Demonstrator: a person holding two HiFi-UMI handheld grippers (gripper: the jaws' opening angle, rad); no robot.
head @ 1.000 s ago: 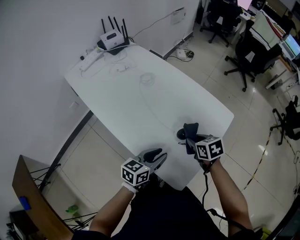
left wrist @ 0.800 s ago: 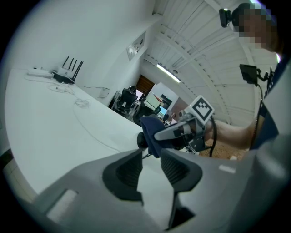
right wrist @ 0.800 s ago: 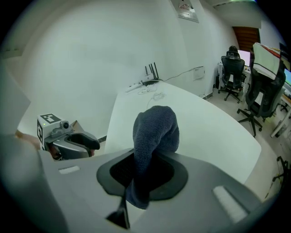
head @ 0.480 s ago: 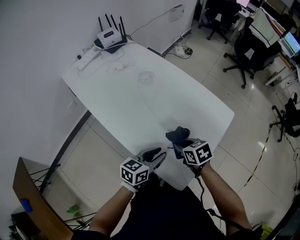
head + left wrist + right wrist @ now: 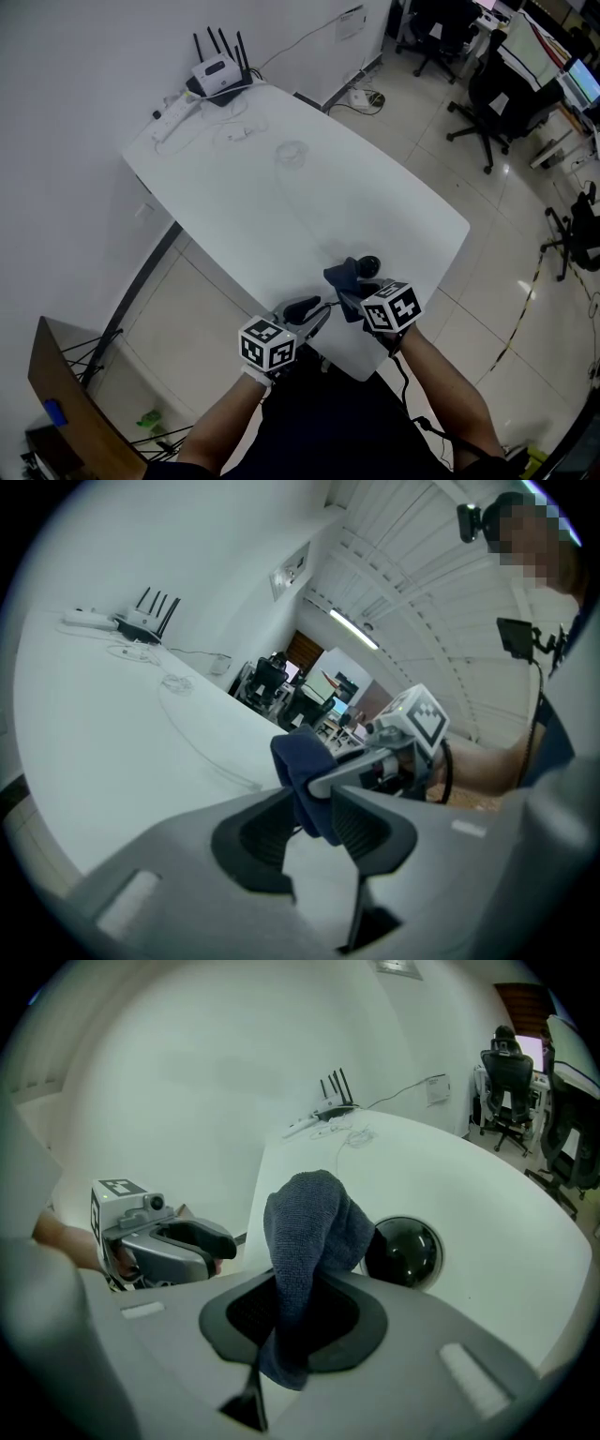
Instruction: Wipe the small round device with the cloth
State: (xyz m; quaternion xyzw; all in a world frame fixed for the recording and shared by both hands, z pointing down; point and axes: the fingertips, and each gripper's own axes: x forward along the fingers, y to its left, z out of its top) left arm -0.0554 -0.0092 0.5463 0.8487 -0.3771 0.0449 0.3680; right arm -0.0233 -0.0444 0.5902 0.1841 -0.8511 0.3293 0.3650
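Two grippers are seen, one in each hand; the left gripper [image 5: 317, 314] and the right gripper [image 5: 349, 298] are held close together over the near edge of one white table [image 5: 281, 197]. One dark blue cloth [image 5: 309, 1222] is counted; it is pinched tight between the jaws of the right gripper, and its bunched top sticks up past them. One small round device [image 5: 403, 1251] is counted; it is a shiny black dome, and it is set on the table near that same edge, just to the right of the cloth; the cloth is pressed against its left side. The jaws of the left gripper are held apart and nothing is squeezed by them; the cloth is only seen through the gap, a little way ahead. At the far end of the table one white router [image 5: 217, 73] with thin black sticks is seen, and one white power strip [image 5: 178, 120] is laid beside it; three black chairs [image 5: 506, 94] are seen on the floor to the right.

A second ago the cloth was held more to the right, over the device; now the right gripper and the cloth are found nearer the left gripper, and more of the device is shown. The left gripper is kept in the same place; both sets of jaws are set as before.
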